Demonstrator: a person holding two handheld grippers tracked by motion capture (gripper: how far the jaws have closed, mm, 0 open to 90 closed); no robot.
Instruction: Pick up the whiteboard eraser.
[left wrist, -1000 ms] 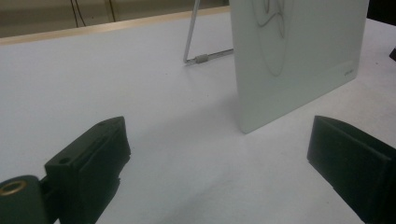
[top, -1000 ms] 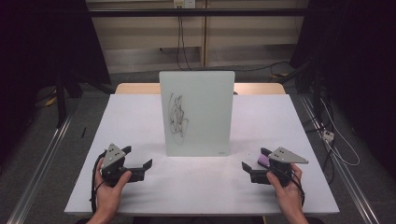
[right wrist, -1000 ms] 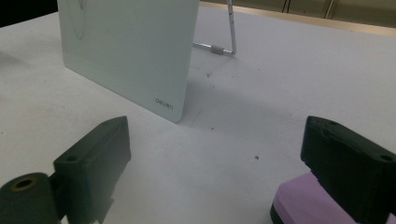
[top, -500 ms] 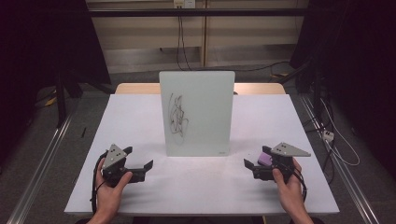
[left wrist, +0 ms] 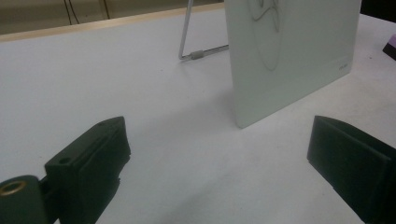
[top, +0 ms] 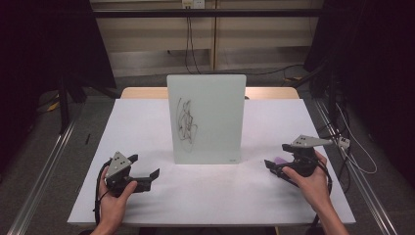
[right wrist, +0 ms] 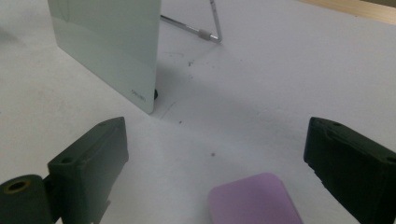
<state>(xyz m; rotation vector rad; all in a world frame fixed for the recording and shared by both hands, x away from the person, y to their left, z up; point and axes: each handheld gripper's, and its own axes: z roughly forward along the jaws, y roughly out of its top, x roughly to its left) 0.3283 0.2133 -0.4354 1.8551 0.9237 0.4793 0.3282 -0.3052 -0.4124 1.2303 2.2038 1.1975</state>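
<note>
The worktop [top: 147,122] is lying broad and rectangular under a smooth matte white cover, with a strip of pale wood showing along its far edge. Near its middle a flat white board [top: 215,117] with rounded corners is standing upright, its glossy face turned toward the person and carrying a tangle of black scribble [top: 186,120] (mostly loops, left of centre). Behind the board a thin bent metal wire stand [left wrist: 194,51] is propping it up.

The left gripper [top: 147,177], black and blocky with a grey three-cornered plate on top, is resting on the worktop at the near left, pointing toward the right side. Its jaws are standing wide apart with nothing between them but bare worktop.

The right gripper [top: 270,165] is being held at the near right, pointing toward the left side. Its jaws have just been opening and are now gaping as wide, gripping nothing.

The purple eraser [right wrist: 254,199], a small flat matte pad with soft rounded corners, is lying on the worktop just below and between the right gripper's open jaws, touching neither. Its long axis is running roughly along the gripper's own line, the rounded end pointing away toward the board's lower corner.
</note>
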